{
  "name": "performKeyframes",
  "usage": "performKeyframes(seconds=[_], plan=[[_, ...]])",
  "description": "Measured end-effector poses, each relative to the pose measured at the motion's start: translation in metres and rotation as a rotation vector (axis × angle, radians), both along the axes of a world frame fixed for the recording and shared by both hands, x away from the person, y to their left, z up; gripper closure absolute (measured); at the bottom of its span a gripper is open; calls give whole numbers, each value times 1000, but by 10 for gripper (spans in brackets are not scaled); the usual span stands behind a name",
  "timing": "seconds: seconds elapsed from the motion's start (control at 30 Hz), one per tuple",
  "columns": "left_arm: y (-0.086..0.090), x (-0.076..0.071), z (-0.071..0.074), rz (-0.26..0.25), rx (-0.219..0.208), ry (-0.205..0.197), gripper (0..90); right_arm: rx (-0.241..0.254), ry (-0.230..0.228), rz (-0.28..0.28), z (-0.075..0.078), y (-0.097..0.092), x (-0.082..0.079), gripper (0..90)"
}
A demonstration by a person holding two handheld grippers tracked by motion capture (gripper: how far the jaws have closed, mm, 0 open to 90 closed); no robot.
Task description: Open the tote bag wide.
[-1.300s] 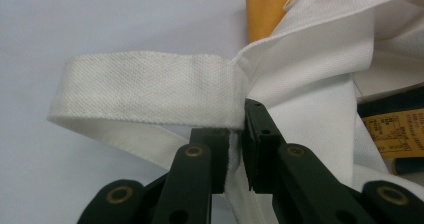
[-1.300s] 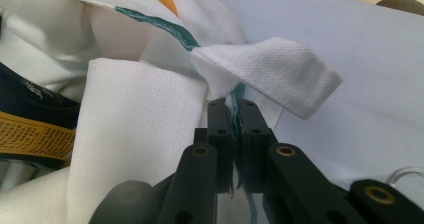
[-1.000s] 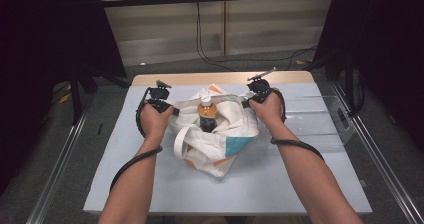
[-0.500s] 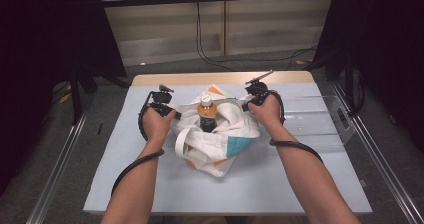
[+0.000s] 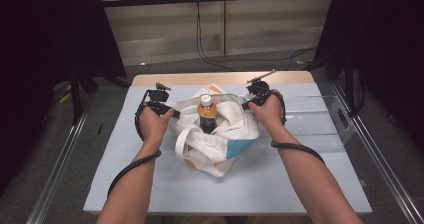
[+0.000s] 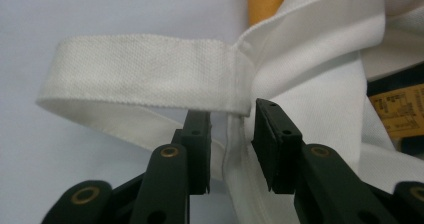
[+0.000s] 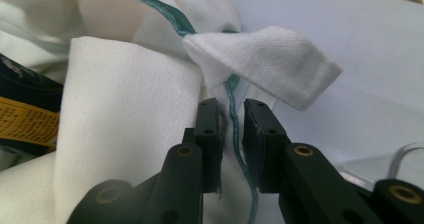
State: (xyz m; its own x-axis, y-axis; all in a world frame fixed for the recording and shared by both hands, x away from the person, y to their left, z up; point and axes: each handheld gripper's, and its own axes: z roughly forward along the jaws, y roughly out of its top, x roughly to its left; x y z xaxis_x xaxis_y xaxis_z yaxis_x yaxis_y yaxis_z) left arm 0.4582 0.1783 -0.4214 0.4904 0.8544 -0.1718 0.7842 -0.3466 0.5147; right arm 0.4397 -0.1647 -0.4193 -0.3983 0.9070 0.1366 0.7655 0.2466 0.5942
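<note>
Beside the bag (image 5: 220, 139), both hands (image 5: 152, 124) rest, forearms extended forward.

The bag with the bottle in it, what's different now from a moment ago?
Both grippers have just been opening. The left gripper and the right gripper are letting go of the white bag: its edge lies between the parted jaws, no longer pinched. The hands hardly moved. The bag and the bottle standing in it stayed put on the table.
</note>
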Motion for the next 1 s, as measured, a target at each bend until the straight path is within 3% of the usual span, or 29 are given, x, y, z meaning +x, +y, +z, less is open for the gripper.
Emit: performKeyframes(seconds=[0.2,0.47,0.67,0.9,1.0], plan=[[1,-8,10,9,-7,-22,556,2,-9,4,9,1,-7,653],[-1,-20,19,-3,-19,-35,522,6,-45,7,24,-4,-20,581],[-2,-27,26,-16,-21,-51,488,15,-72,22,38,-7,-31,572],[-1,-35,31,-16,-30,-66,481,37,-79,68,42,2,-44,610],[2,-36,32,-14,-32,-55,449,48,-80,90,43,7,-49,636]])
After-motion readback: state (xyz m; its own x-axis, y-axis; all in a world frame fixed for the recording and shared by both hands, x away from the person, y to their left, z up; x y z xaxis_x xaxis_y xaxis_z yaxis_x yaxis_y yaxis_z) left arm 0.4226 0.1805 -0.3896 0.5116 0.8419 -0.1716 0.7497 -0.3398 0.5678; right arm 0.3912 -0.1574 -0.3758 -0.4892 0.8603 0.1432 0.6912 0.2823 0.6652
